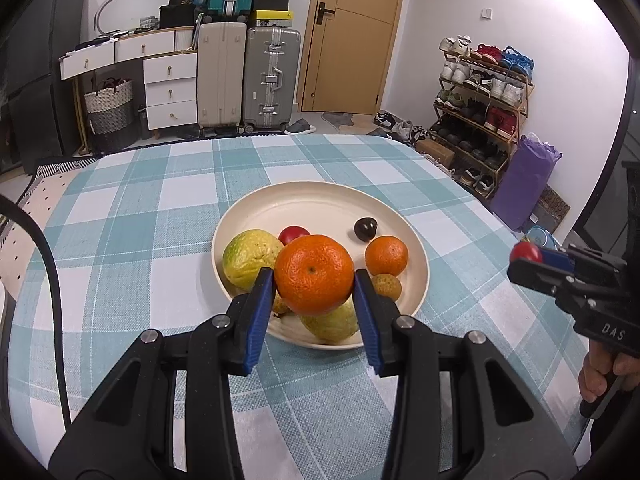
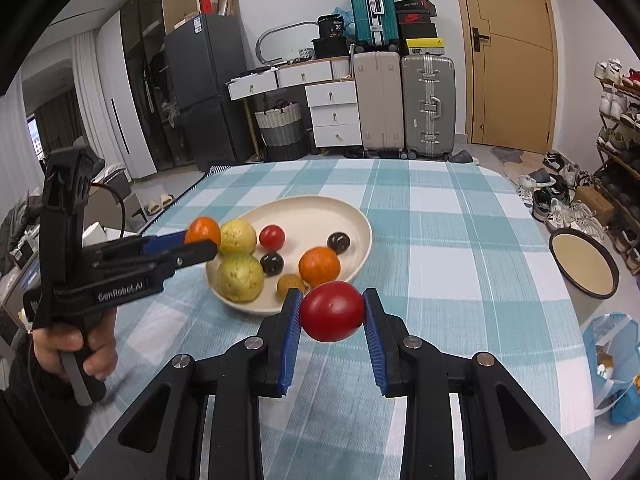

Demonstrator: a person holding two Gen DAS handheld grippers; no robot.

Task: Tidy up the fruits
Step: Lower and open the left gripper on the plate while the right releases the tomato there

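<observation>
Overhead-ish from both wrists: round surface w/ woven-look cloth in teal & white checks, shallow cream plate w/ smooth matte rim near centre. Left gripper, black plastic w/ ribbed blue pads, clamped on big orange, round, dimpled skin, small stem scar facing cam; held above near edge of plate, not touching fruit below. Seen from right wrist view, same gripper angled slightly down, pointing across plate's left rim, person's left hand wrapped round grey pistol-style handle, dark sleeve behind. Right gripper, same build, pinched narrow on red tomato, smooth, glossy, slightly oval, tiny dimple on front; held off plate, over cloth just beside plate's near rim. In left wrist view, same gripper at right edge, well apart from plate, person's right hand partly visible under it. On plate: two bumpy yellow-green guavas, lumpy & rounded, touching each other at left; small orange, pebbled skin, near front; small brownish-yellow fruit w/ speckled skin just beside it; small red tomato farther back; two dark, shiny round fruits, one mid-plate, other toward far right rim. Off surface at right, round black-rimmed basin w/ beige inside on floor.
</observation>
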